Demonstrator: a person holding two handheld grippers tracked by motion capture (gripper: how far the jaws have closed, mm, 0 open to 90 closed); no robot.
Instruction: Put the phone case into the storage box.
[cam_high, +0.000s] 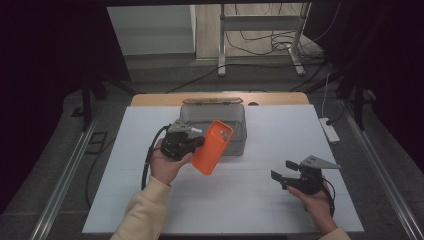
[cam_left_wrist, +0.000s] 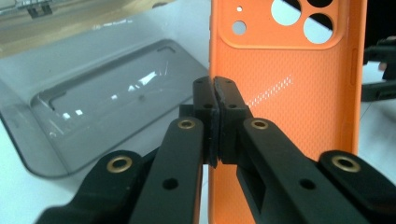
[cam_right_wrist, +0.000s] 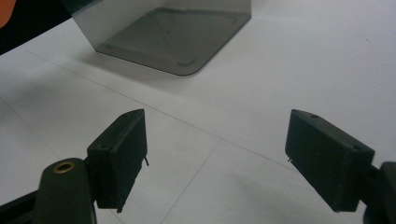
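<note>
Right gripper (cam_right_wrist: 217, 158) with its two black jaws spread wide apart and nothing between them, white table (cam_right_wrist: 289, 70) with thin pencil-like lines beneath, smoky clear plastic box (cam_right_wrist: 173, 37) standing beyond, sliver of orange phone case (cam_right_wrist: 5, 14) at the top left corner

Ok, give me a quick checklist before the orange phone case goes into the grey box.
1. Left hand-held gripper shut on the orange phone case: ok, pinching its edge.
2. Case off the table, above the grey box front: ok.
3. Box open on top: ok, lid standing behind it.
4. Box interior free: ok, nothing seen inside.
5. Right hand-held gripper open and away from the box: ok.
6. Case will fit flat inside: cannot tell.
</note>
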